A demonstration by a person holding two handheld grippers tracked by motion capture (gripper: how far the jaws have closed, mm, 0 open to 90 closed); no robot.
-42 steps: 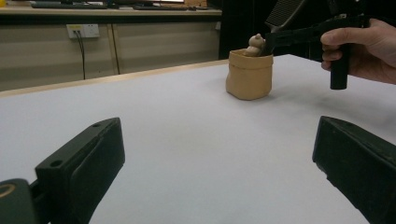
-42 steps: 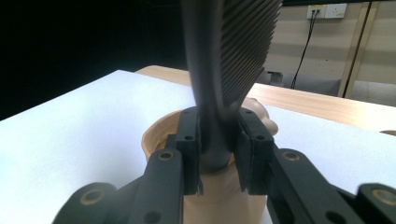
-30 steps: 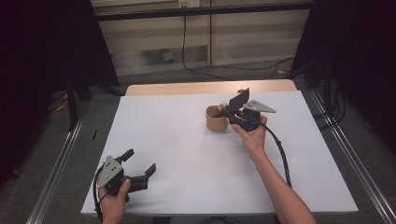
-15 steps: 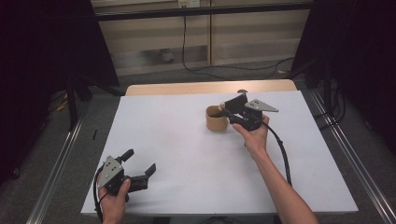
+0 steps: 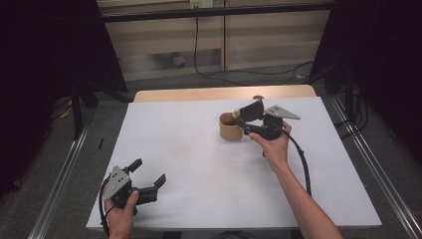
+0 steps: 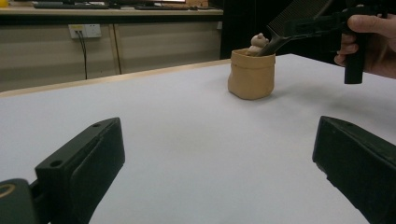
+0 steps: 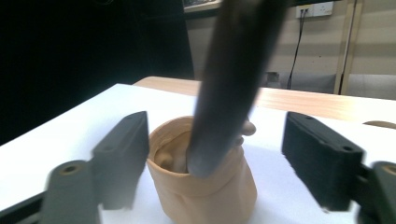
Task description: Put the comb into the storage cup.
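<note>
A tan soft pouch (image 5: 230, 130) (image 6: 251, 74) (image 7: 201, 196) stands on the white table (image 5: 199, 149), right of centre, with a small pale figure (image 6: 258, 42) (image 7: 168, 158) inside. A dark comb (image 5: 251, 110) (image 6: 289, 18) (image 7: 229, 84) leans with its lower end in the pouch mouth. My right gripper (image 5: 247, 122) (image 7: 217, 135) hovers just right of the pouch. Its jaws have just been opening and now stand wide on both sides of the comb, off it. My left gripper (image 5: 148, 172) (image 6: 215, 154) rests open and empty near the front left corner.
A wooden strip (image 5: 224, 93) runs along the table's far edge. Metal rails (image 5: 59, 179) lie on the floor on both sides. The right gripper's black cable (image 5: 302, 164) trails back along the person's forearm.
The right gripper's jaws have spread apart off the comb, and the comb has tipped lower toward the pouch. The left gripper has stayed where it was.
</note>
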